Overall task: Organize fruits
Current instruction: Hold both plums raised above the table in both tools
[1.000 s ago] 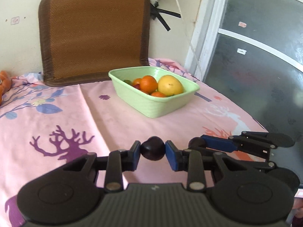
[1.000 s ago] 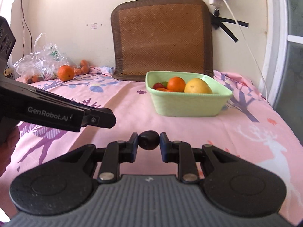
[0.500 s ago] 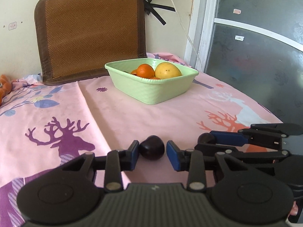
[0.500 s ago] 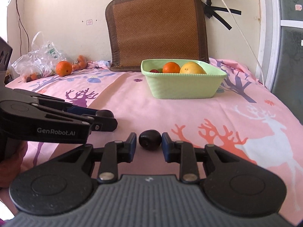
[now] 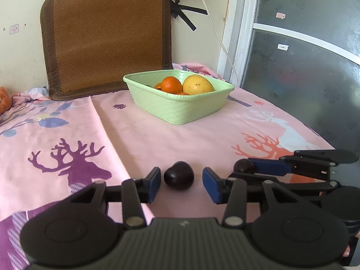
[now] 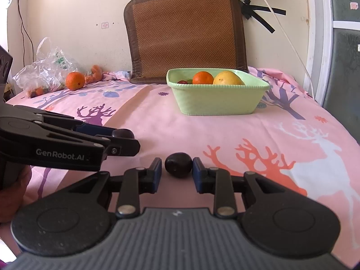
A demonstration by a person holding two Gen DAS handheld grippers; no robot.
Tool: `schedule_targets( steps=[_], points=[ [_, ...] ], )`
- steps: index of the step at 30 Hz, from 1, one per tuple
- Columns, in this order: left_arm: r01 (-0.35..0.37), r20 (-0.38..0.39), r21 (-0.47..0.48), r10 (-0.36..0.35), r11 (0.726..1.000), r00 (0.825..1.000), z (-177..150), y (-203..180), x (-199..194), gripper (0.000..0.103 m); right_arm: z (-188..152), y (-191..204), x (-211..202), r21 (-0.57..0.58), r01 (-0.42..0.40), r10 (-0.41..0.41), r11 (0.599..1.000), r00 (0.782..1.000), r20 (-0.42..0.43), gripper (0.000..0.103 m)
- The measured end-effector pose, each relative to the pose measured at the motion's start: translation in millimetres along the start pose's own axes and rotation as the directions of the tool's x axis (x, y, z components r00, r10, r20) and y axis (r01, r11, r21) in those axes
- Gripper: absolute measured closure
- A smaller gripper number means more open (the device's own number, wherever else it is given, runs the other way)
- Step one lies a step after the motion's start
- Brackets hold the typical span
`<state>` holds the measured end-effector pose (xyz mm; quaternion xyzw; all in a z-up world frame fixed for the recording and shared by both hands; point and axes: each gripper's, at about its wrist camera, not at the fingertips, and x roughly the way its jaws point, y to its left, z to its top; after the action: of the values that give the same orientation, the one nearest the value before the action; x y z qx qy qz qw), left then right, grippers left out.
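Note:
A dark plum (image 5: 178, 175) rests on the pink cloth between the pads of my left gripper (image 5: 181, 180), whose jaws are opening; neither pad touches it. A second dark plum (image 6: 178, 165) lies on the cloth between the pads of my right gripper (image 6: 176, 171), which stand slightly apart from it. Each gripper shows in the other's view: the right gripper (image 5: 245, 173) at the right, the left gripper (image 6: 126, 141) at the left. Farther back sits the green bowl (image 5: 180, 110) (image 6: 216, 103) with an orange (image 5: 172, 84) and a yellow fruit (image 5: 197, 85).
A woven brown mat (image 6: 184, 33) leans on the wall behind the bowl. At the far left lie a plastic bag (image 6: 42, 67) and a loose orange (image 6: 75, 81). A glass door (image 5: 303, 67) bounds the right side. A hand (image 6: 13, 186) holds the left gripper.
Both grippers came down with their plums onto the cloth and let go. The left jaws widened clearly, the right jaws a little. The bowl now looks farther off.

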<state>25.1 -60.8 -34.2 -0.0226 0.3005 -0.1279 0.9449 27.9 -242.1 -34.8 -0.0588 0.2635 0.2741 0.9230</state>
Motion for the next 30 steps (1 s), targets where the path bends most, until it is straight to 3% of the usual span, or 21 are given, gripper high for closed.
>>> schedule_targets(
  steps=[26,28,30],
  points=[
    [0.017,-0.005,-0.010,-0.017,1.000,1.000,-0.4,0.8,0.5,0.056,-2.8,-3.0,-0.9,0.012,-0.010,0.010,1.000,1.000,0.008,0.070],
    [0.013,-0.005,-0.010,-0.013,1.000,1.000,-0.8,0.3,0.1,0.058,-3.2,-3.7,-1.9,0.011,-0.013,0.013,1.000,1.000,0.009,0.070],
    [0.002,-0.007,-0.008,-0.002,1.000,1.000,-1.3,-0.4,0.6,0.074,-4.1,-4.0,-3.7,0.005,-0.007,0.007,1.000,1.000,0.015,0.071]
  ],
)
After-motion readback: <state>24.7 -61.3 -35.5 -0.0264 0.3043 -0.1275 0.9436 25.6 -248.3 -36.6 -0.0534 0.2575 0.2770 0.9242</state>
